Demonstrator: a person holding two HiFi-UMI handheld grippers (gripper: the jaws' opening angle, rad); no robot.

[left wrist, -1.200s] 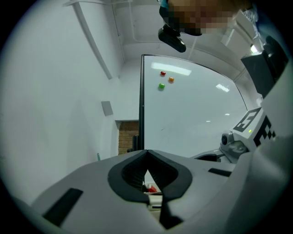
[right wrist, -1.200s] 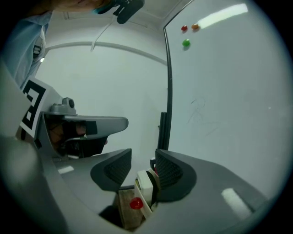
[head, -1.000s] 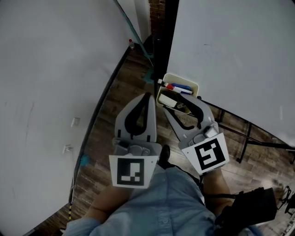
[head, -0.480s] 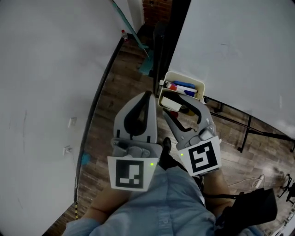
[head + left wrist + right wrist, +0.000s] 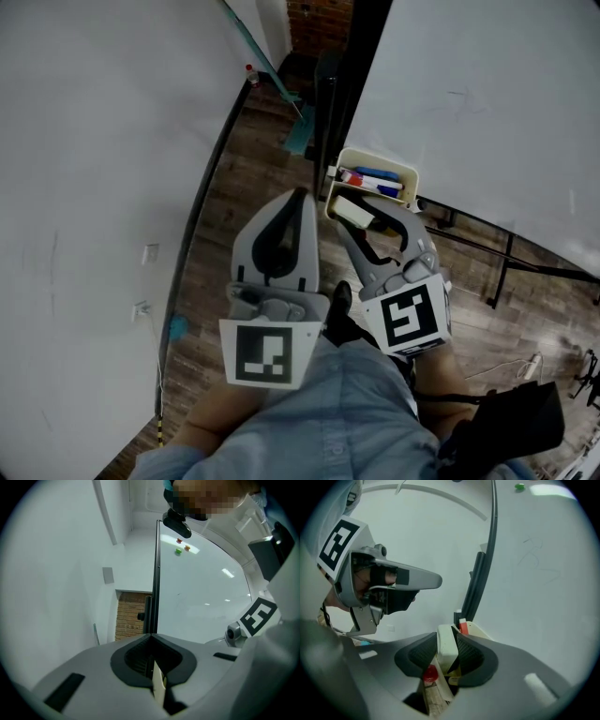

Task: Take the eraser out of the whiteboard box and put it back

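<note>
Eraser [image 5: 347, 210] stands at the near side of the whiteboard box [image 5: 398, 172] in the head view, and my right gripper [image 5: 362, 217] reaches down around it. My left gripper [image 5: 300, 195] hangs beside it, off the box.

Left gripper view — jaws pressed together, nothing held.

Right gripper view — the jaws have just been closing, and the pads [image 5: 421, 657] look to bear on both sides of the eraser, which is not yet out of the box. I judge this the grasp for taking it out. Next I need a firm pinch, then a straight lift clear of the rim and the markers [image 5: 373, 178].
</note>
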